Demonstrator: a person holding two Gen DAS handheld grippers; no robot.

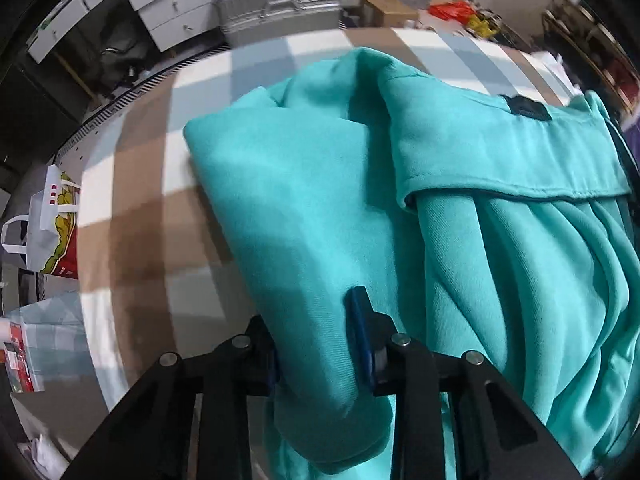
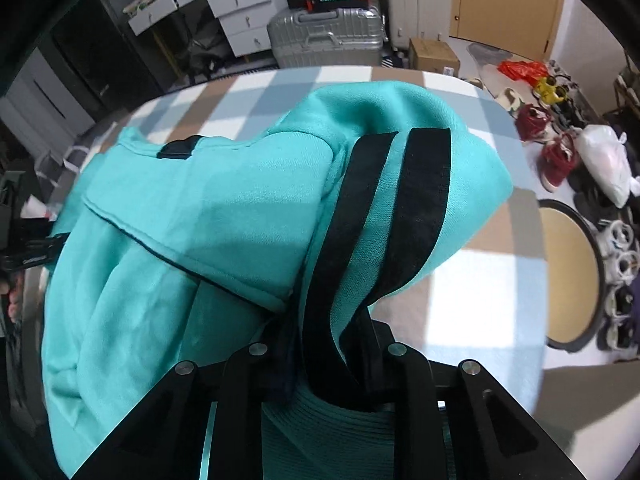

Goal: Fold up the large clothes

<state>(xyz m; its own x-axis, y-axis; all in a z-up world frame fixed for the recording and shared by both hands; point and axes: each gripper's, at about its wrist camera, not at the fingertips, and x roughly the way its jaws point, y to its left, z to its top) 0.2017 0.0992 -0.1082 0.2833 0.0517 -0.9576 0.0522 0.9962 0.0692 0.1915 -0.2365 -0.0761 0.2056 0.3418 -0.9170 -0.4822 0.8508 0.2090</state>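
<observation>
A large turquoise garment (image 1: 320, 200) lies bunched on a bed with a checked cover (image 1: 160, 216). In the left wrist view a fold of it runs between the fingers of my left gripper (image 1: 316, 344); the blue pad (image 1: 360, 332) presses into the cloth, so the gripper is shut on it. A flap with a dark label (image 1: 528, 110) crosses the garment's upper right. In the right wrist view the garment (image 2: 180, 240) shows two black stripes (image 2: 416, 216) that run down into my right gripper (image 2: 332, 356), which is shut on that striped part. A ribbed hem (image 2: 320, 432) hangs below the fingers.
Beyond the bed's far edge stand a silver suitcase (image 2: 328, 36) and white drawers (image 2: 240, 12). Paper bags (image 1: 52, 224) sit on the floor to the left. Shoes and plastic bags (image 2: 568, 152) and a round tray (image 2: 568, 276) lie on the floor to the right.
</observation>
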